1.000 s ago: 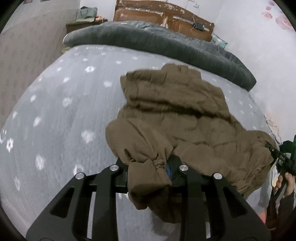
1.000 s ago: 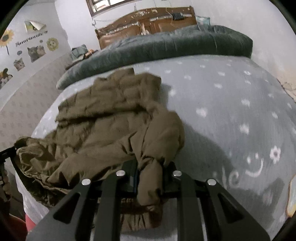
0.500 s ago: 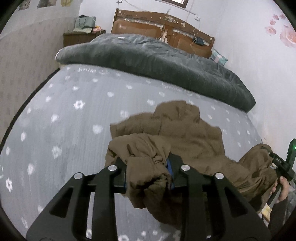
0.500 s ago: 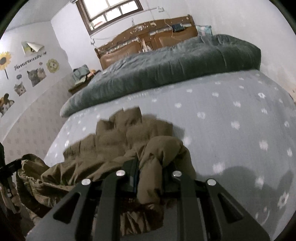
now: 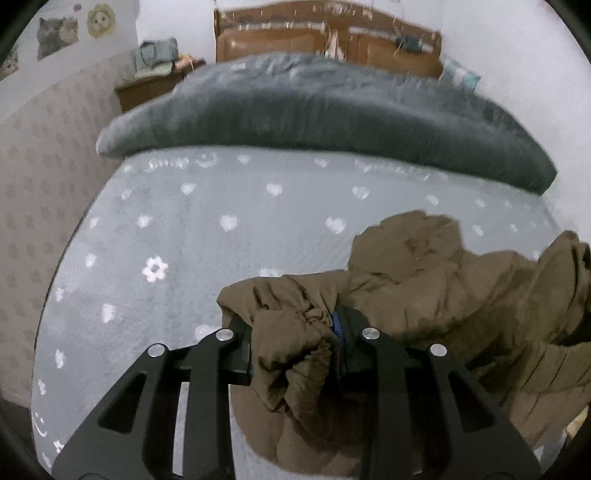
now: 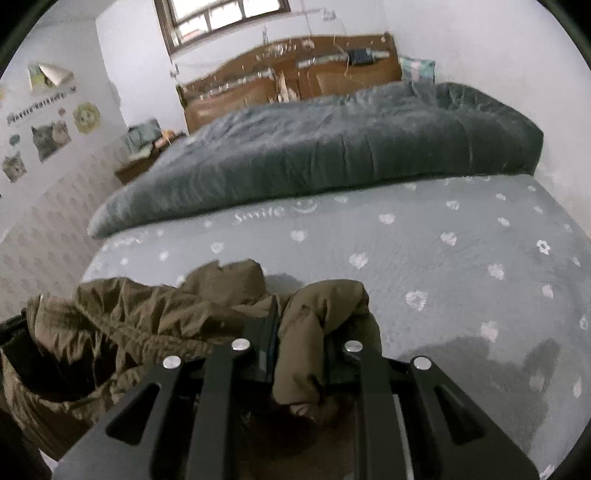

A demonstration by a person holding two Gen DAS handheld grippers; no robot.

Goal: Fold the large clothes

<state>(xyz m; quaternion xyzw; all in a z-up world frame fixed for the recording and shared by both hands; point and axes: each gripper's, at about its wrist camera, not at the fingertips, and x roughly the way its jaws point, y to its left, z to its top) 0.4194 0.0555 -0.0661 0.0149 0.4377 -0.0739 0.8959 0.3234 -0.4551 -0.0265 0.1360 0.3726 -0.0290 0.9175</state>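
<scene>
Lifting continues: both the left gripper (image 5: 295, 343) and right gripper (image 6: 299, 354) stay clamped on cuffs of the brown jacket (image 5: 443, 295), which has risen off the grey bedspread (image 5: 177, 258) since a second ago, bunched, probably for a shake-out before folding.

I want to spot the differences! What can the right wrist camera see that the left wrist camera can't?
Only the right wrist view shows the window above the headboard and the peeling poster on the wall.

Only the left wrist view shows the brown jacket bunched up toward its right edge.

Both show the grey bedsheet with white flowers, the dark grey duvet, the wooden headboard and cat stickers. In each view, that gripper is shut on a jacket cuff: left gripper, right gripper.
</scene>
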